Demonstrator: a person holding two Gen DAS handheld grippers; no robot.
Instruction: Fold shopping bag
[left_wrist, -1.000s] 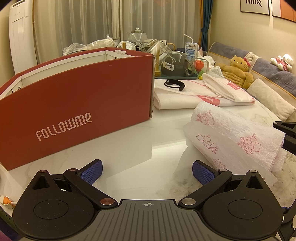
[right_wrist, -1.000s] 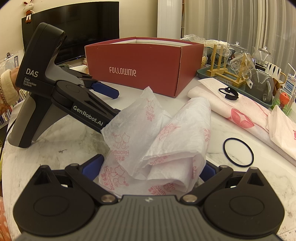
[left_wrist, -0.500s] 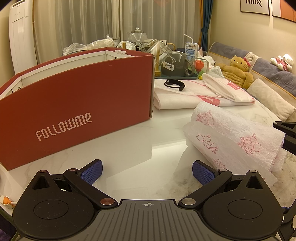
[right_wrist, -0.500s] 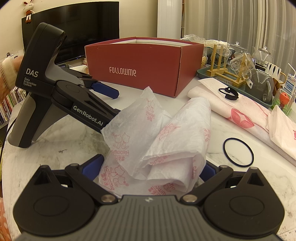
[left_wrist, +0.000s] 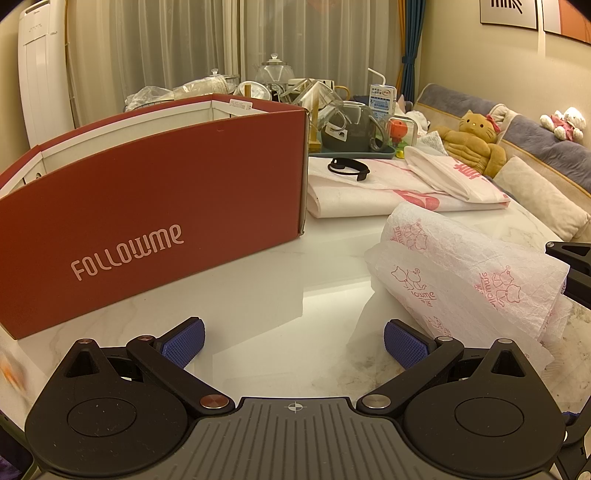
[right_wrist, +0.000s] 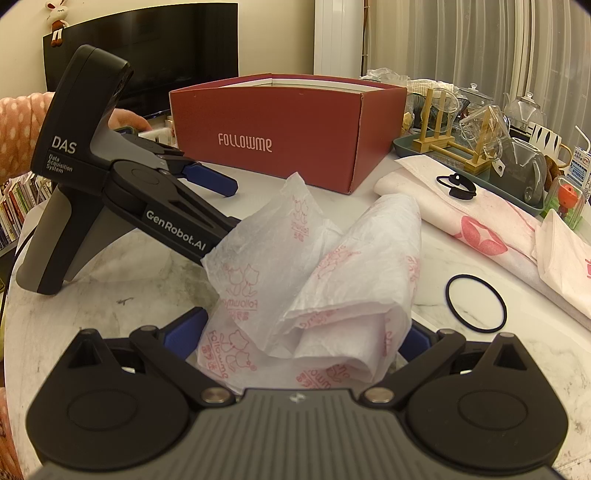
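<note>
Here, at the left side of the white marble table (right_wrist: 92, 295), your left gripper (left_wrist: 293, 338) stands parked on its own handle. Its blue-padded fingers (left_wrist: 183, 341) are spread wide over bare tabletop, pinching nothing. A hand in a pink dotted fleece sleeve (right_wrist: 127, 120) reaches in behind it, though whether it touches the handle cannot be told. The gripper's nose points at the open red cardboard box printed FOLLOWME (left_wrist: 155, 206), which sits further back on the table.

Just right of the left gripper lies the crumpled white plastic shopping bag with pink cartoon print (right_wrist: 314, 288). It is bunched into a loose roll rather than laid flat, so the folding looks barely begun or in need of a restart. One end sits inside your right gripper (right_wrist: 295, 339). Its blue pads are set wide at either side of the heap and are not squeezing it. That placement seems meant to keep the light film from sliding while the other tool is down.

Toward the table's right edge lie a thin black ring (right_wrist: 475, 303) and a stack of white fabric bags with red print (right_wrist: 480, 229), well apart from the work.
</note>
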